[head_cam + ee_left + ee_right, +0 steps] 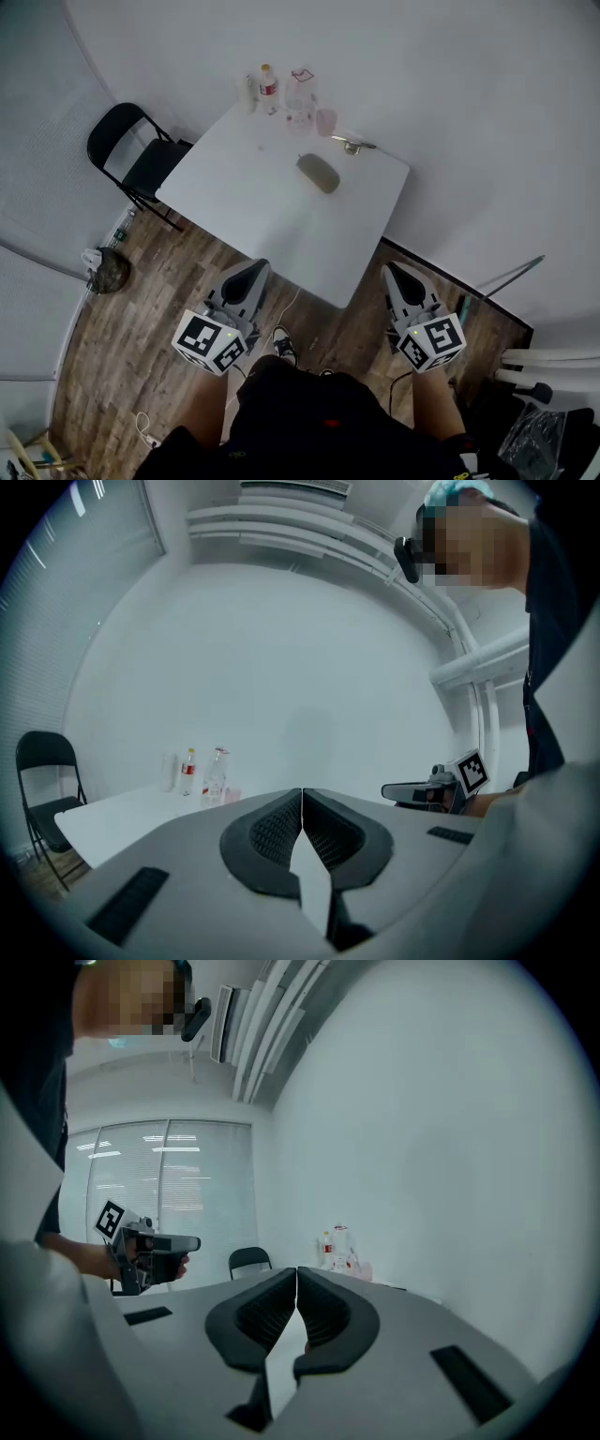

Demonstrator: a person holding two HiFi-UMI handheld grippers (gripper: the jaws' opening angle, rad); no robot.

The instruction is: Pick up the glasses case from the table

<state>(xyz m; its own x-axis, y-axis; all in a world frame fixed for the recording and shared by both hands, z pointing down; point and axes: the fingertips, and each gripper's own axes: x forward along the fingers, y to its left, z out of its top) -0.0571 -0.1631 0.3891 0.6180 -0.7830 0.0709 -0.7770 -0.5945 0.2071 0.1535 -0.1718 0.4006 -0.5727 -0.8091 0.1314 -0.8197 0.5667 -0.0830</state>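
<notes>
On the worktop (pixel 246 220), the glasses case (pixel 319 172) is lying untouched, seemingly closed. The left gripper (pixel 253 270) and right gripper (pixel 394 272) are hovering short of it, fingers pressed together and empty, the reach not yet made.

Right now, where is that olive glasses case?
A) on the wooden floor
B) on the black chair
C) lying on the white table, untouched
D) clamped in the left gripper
C: the glasses case lies on the table, while the left gripper and right gripper are well short of it, jaws together on nothing.
</notes>
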